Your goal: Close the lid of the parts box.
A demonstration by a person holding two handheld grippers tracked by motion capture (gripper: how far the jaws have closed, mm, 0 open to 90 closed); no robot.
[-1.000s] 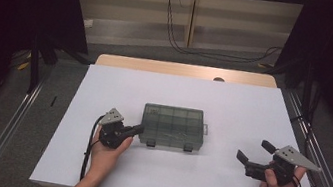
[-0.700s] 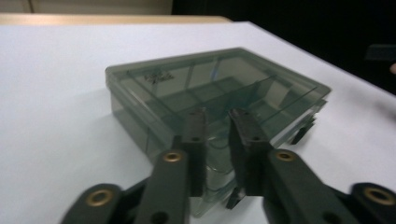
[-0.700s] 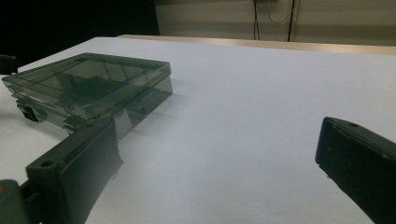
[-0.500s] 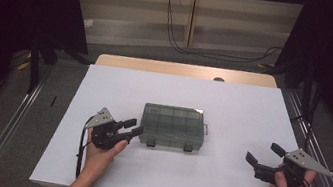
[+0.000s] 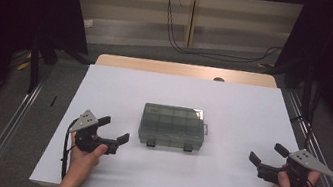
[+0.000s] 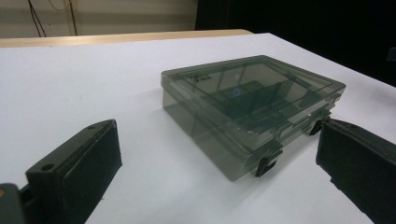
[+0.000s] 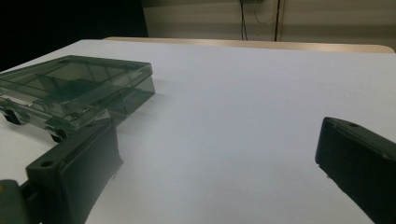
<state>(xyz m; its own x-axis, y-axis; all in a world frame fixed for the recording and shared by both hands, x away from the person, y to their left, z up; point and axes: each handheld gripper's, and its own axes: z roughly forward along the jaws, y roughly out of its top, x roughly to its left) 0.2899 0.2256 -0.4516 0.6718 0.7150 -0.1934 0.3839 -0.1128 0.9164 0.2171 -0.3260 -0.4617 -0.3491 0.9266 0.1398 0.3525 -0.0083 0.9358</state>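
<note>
Backing off leftward, the left tongs (image 5: pixel 112 129) have just opened wide, empty; right tongs (image 5: pixel 268 155) gape empty too. Stiff, light, slick compartment box (image 5: pixel 172 126) on the tabletop (image 5: pixel 233 104): grip its edges.

Closed compartment box (image 7: pixel 77 91), gripper (image 7: pixel 219 154) jaws apart

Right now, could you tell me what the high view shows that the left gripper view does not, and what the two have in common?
High view alone: both hands, the left gripper and the right gripper open on either side of the box, the grey floor and the cables behind the table. Left gripper view alone: a close look at the box's two dark latches and the dividers under its clear lid, seen between that gripper's open jaws, which have just been opening with nothing between them. Both: the closed smoky compartment box lying on the white table top.
</note>
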